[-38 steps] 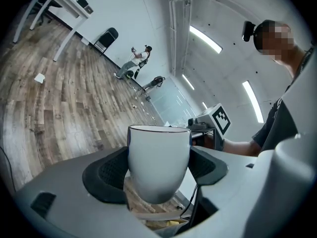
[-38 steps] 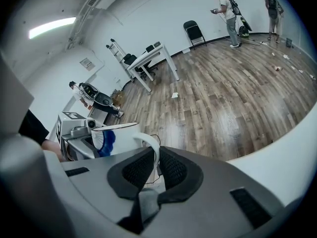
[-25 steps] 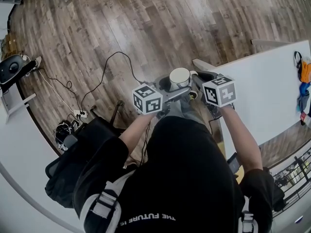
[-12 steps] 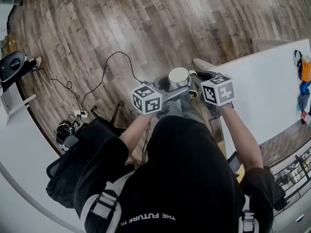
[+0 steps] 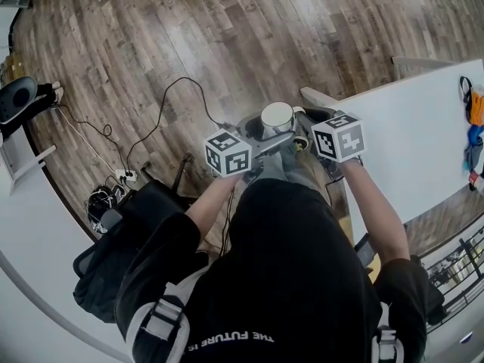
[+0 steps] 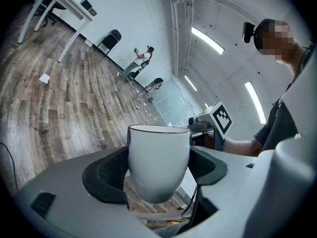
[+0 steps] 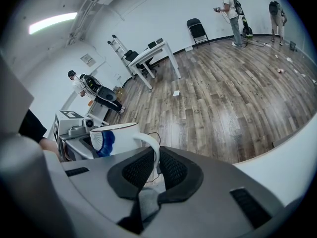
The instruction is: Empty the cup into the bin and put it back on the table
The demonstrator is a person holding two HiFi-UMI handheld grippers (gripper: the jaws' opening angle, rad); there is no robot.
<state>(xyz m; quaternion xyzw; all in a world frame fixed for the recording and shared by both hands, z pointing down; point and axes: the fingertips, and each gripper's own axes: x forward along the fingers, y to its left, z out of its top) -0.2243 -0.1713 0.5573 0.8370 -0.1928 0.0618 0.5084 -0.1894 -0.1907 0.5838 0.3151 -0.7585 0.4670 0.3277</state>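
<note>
A brown plank floor fills most of the head view, with a black cable (image 5: 162, 116) trailing across it and the corner of a white counter (image 5: 423, 142) coming in from the right. The white cup (image 5: 277, 116) is held in the air in front of the person, upright, off the counter's edge and over bare floor. The left gripper (image 5: 263, 141) and the right gripper (image 5: 304, 133) meet it from opposite sides. No bin shows in any view, and I cannot tell whether anything is inside the cup. In the left gripper view, the left gripper (image 6: 158, 168) has its dark padded fingers (image 6: 106, 175) closed against both sides of the cup (image 6: 158, 157), low on the rounded body, with the rim level above them. In the right gripper view, the right gripper (image 7: 154, 171) has its fingers (image 7: 136, 171) pinched shut on the thin handle (image 7: 152, 150) of the cup (image 7: 119, 135), which bears a blue mark (image 7: 105, 142) on its side. The main risk, as I judge it, lies in the double hold: if the two hands drift apart or turn at different rates, the handle could twist out of its narrow pinch, or the smooth, tapering body could slide between the pads. Tipping here would also spill any contents onto the floor and cable, since nothing stands below to catch them.
</note>
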